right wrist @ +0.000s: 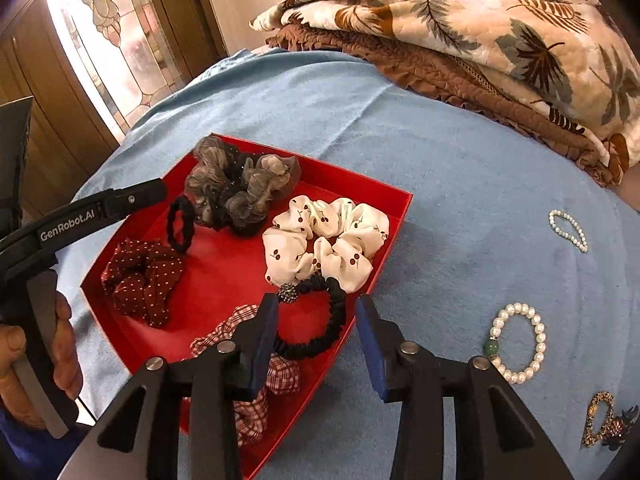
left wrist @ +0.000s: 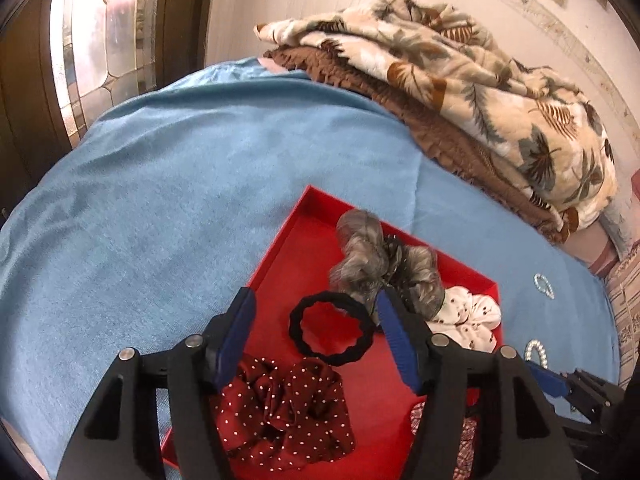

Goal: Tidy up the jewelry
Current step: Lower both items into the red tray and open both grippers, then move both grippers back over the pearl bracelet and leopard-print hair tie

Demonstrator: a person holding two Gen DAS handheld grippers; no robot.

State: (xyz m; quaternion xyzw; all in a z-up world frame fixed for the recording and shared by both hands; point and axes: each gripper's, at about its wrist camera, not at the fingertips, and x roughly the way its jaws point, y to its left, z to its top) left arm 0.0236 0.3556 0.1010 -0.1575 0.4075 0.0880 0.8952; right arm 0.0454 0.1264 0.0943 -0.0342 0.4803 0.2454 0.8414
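Nearest the lens, the right tongs [right wrist: 318, 322] stand apart over the red box's [right wrist: 396, 208] near rim, clamping nothing; a ruched black hair tie [right wrist: 320, 328] with a sparkly bead lies just beyond them. Left tongs [left wrist: 316, 316] also gape, above a plain black band [left wrist: 332, 330]. Pearl bracelets [right wrist: 520, 344] lie on open blue bedcover [right wrist: 440, 160] right of the box.

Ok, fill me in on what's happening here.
A person with a gripper in each hand is sorting hair ties and jewelry on a blue cloth. Six hair ties lie in the red tray. The left gripper is open above the black tie; the right gripper is open over the beaded tie. Neither holds anything. Two pearl bracelets and a brooch remain outside.
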